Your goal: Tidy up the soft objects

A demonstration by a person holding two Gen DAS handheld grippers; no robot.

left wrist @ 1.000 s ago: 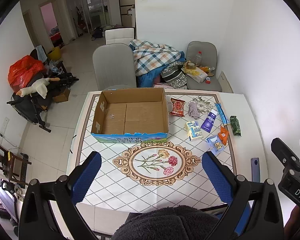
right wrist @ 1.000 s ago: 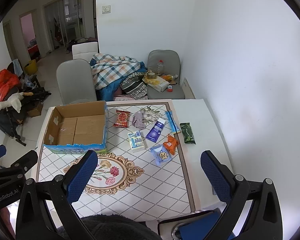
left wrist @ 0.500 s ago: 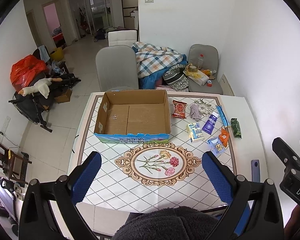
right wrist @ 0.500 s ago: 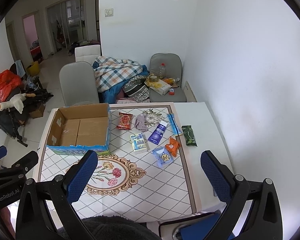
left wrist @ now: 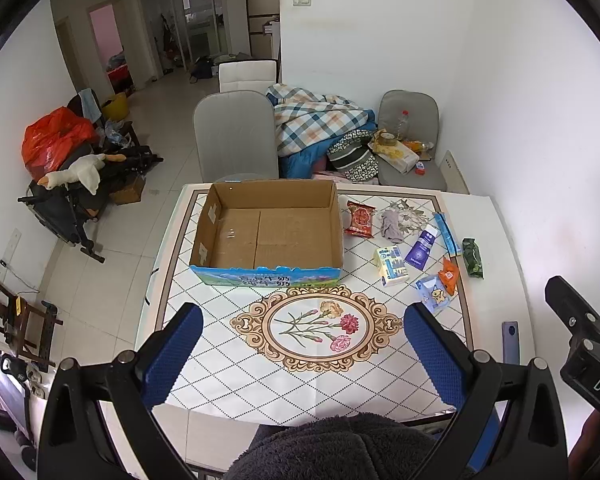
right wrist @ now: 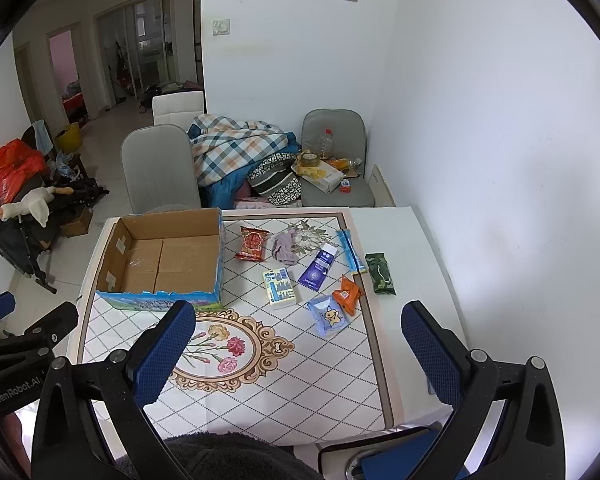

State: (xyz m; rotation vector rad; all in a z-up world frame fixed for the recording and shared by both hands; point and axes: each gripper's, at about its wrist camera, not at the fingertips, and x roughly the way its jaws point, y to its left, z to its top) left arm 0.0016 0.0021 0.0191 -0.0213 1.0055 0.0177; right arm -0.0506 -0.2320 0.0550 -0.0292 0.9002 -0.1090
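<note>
An empty open cardboard box stands at the far left of the tiled table. To its right lie several small items: a red snack pack, a mauve cloth, a yellow tissue pack, a purple tube, an orange packet, a blue pouch and a green packet. My left gripper and right gripper are both open and empty, held high above the table's near edge.
A grey phone lies at the table's right near edge. Grey chairs with a plaid blanket and clutter stand behind the table. A white wall runs along the right. A stroller with a toy goose stands on the left floor.
Both grippers have drawn back and up a little, so the table looks slightly farther away. Nothing on the table has moved. Both stay open.
</note>
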